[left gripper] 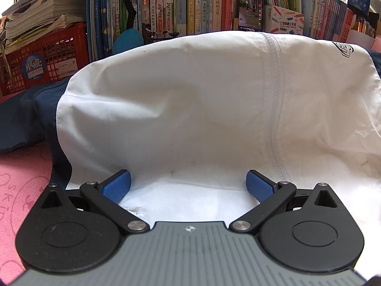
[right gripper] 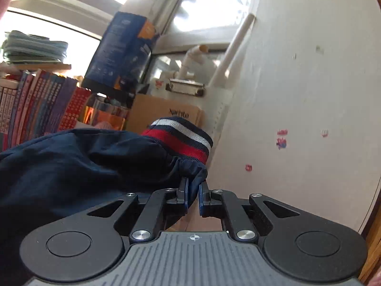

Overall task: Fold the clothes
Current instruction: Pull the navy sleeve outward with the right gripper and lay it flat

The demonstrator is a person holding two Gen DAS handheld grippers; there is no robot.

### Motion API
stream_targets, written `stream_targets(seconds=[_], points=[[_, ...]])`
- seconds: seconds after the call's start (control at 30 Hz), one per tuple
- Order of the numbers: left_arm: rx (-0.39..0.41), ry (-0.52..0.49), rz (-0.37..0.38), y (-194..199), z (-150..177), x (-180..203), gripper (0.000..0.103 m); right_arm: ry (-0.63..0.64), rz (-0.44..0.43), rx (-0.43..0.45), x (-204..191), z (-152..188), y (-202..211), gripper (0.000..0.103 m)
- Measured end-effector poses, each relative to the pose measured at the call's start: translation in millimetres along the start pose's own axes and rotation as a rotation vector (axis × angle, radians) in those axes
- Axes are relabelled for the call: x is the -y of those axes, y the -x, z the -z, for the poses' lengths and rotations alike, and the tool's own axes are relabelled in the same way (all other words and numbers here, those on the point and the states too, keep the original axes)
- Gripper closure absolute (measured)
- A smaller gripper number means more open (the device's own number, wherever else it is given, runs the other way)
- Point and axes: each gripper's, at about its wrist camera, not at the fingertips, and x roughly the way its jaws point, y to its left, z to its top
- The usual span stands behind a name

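Note:
A white and navy jacket [left gripper: 190,100] lies spread on a pink cloth, its white zipper [left gripper: 273,109] running down the right half and a dark logo at the far right. My left gripper [left gripper: 188,186] is open over the jacket's near white hem, blue pads [left gripper: 116,186] wide apart, holding nothing. My right gripper [right gripper: 193,190] is shut on navy fabric of the jacket's sleeve [right gripper: 90,162], just below its red, white and navy striped cuff [right gripper: 183,138], held up off the surface.
A pink cloth [left gripper: 21,181] covers the surface at left. A red crate [left gripper: 47,57] with stacked papers stands back left, a row of books [left gripper: 190,7] behind the jacket. In the right wrist view, a white wall [right gripper: 297,95], a cardboard box [right gripper: 162,114] and books [right gripper: 35,104].

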Motion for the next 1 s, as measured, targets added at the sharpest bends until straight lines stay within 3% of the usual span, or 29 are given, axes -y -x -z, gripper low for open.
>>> stream_targets(seconds=[0.03, 0.07, 0.1, 0.13, 0.17, 0.3, 0.4, 0.47, 0.5, 0.53, 0.6, 0.67, 0.77, 0.83, 0.93, 1.0], points=[[0.000, 0.000, 0.000, 0, 0, 0, 0.000, 0.003, -0.025, -0.054, 3, 8, -8, 0.081], [0.000, 0.000, 0.000, 0, 0, 0, 0.000, 0.014, -0.053, -0.109, 5, 19, -14, 0.067], [0.000, 0.000, 0.000, 0, 0, 0, 0.000, 0.031, -0.074, -0.134, 4, 28, -16, 0.057], [0.000, 0.000, 0.000, 0, 0, 1, 0.000, 0.052, -0.094, -0.135, 1, 36, -12, 0.035], [0.000, 0.000, 0.000, 0, 0, 1, 0.000, 0.062, -0.119, -0.135, -1, 41, -9, 0.027], [0.000, 0.000, 0.000, 0, 0, 1, 0.000, -0.089, -0.355, -0.246, -5, 47, 11, 0.023], [0.000, 0.001, 0.000, 0, 0, 1, 0.000, -0.278, -0.602, -0.386, -14, 45, 19, 0.019], [0.000, 0.001, 0.000, 0, 0, 1, 0.000, -0.371, -0.730, -0.492, -30, 44, 21, 0.011], [0.000, 0.001, 0.000, 0, 0, 1, 0.000, -0.403, -0.750, -0.564, -42, 44, 20, 0.008], [0.000, 0.000, 0.000, 0, 0, 1, 0.000, -0.423, -0.739, -0.647, -56, 45, 17, 0.002], [0.000, 0.000, 0.000, 0, 0, 1, 0.000, -0.445, -0.673, -0.769, -82, 47, 12, 0.001], [0.000, 0.000, 0.000, 0, 0, 1, 0.000, -0.420, -0.511, -0.781, -101, 46, 7, 0.002], [0.000, 0.001, 0.000, 0, 0, 1, 0.000, -0.392, -0.268, -0.656, -115, 35, -2, 0.002], [0.000, 0.001, 0.000, 0, 0, 1, 0.000, -0.369, -0.188, -0.644, -124, 28, -20, 0.002], [-0.001, 0.001, 0.000, 0, 0, 2, 0.000, -0.346, -0.131, -0.728, -140, 26, -54, 0.003], [0.000, 0.001, 0.000, 0, -1, 2, 0.000, -0.368, -0.106, -0.762, -138, 32, -67, 0.039]])
